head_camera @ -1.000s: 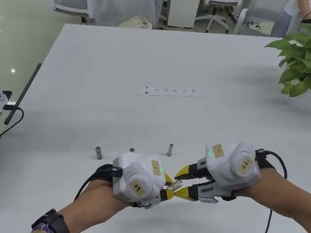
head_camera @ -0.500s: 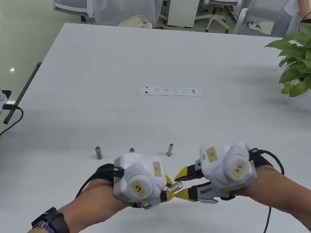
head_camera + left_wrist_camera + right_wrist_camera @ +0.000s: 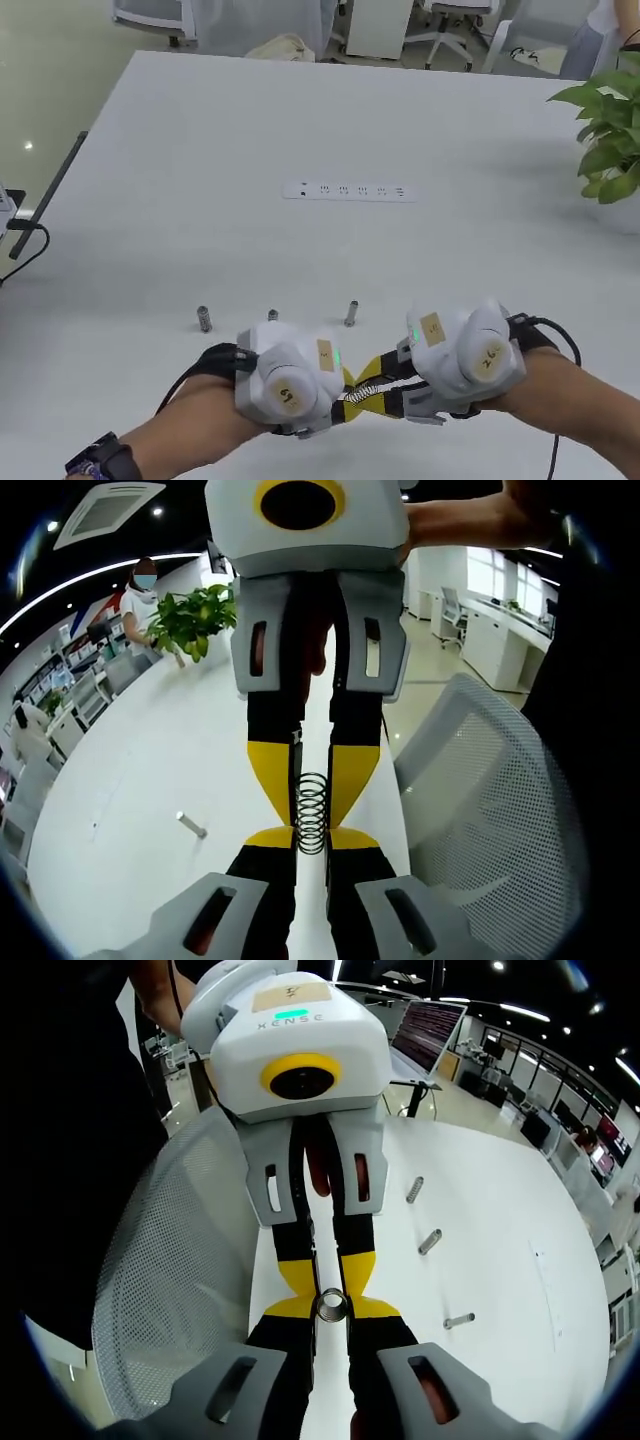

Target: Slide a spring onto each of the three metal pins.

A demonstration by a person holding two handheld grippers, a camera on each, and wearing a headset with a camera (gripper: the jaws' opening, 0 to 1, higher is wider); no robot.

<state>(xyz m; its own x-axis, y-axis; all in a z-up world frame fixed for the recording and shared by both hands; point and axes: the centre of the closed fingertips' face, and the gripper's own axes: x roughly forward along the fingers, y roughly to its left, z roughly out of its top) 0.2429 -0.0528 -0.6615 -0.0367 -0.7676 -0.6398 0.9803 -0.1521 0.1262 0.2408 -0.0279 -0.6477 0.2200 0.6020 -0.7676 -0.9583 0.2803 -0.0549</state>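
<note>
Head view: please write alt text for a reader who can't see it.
The left gripper and right gripper meet tip to tip low in the picture, both pinching one small spring above a white table. Beyond them three metal pins stand in a row, with a power strip farther back.

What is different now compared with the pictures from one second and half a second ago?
The right gripper moved left toward the left gripper, and its jaws narrowed around the spring, which the left gripper keeps holding. The three pins stayed in place.
</note>
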